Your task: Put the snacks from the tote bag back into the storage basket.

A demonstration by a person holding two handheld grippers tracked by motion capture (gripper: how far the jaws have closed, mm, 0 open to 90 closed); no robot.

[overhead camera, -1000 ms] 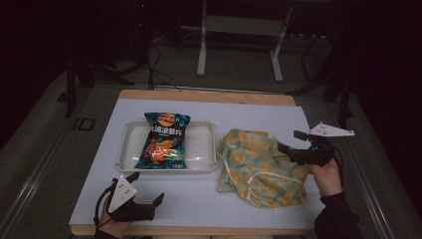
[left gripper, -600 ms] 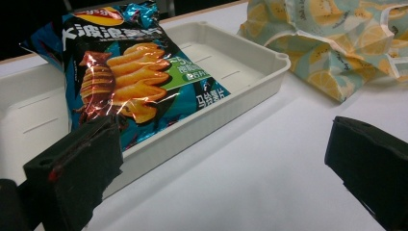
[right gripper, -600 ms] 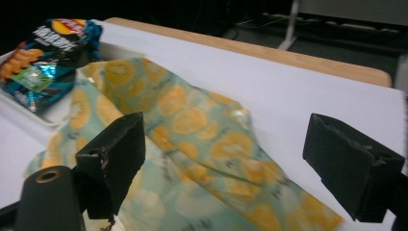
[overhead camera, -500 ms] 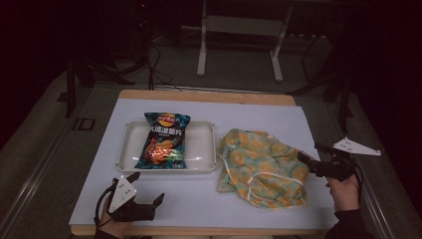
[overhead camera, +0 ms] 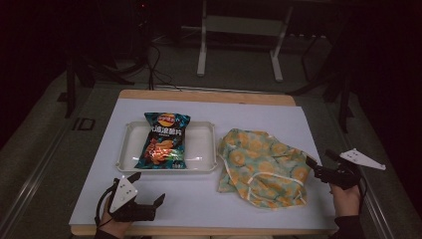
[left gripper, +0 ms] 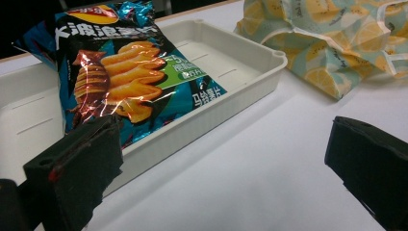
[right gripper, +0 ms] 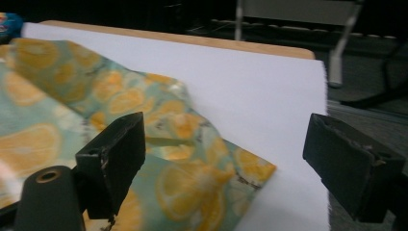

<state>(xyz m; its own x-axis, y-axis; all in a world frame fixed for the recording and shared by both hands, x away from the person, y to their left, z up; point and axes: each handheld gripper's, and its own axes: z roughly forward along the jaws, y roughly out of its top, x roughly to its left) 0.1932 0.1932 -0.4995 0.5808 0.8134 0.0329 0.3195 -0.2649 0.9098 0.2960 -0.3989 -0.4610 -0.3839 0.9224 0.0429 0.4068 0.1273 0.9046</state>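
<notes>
High view: right gripper (overhead camera: 319, 166), jaws spread and empty, sits at the right edge of the lemon-print cloth (overhead camera: 261, 167) crumpled on the table (overhead camera: 199, 199). Left gripper (overhead camera: 147, 189), jaws apart, rests near the tray (overhead camera: 204, 144) holding a chip bag (overhead camera: 164, 141).

Chip bag (overhead camera: 165, 141) lying in white tray (overhead camera: 201, 149); white table (overhead camera: 259, 117); grey floor beyond.

This looks like a test room or lab, not a home. A wooden worktop (overhead camera: 209, 95) with a big white sheet (overhead camera: 259, 124) on top stands on a grey carpet floor (overhead camera: 45, 154). Behind it, black cables (overhead camera: 154, 64) lie near a white metal stand (overhead camera: 239, 45). The room is dark, so the back is hard to see.
</notes>
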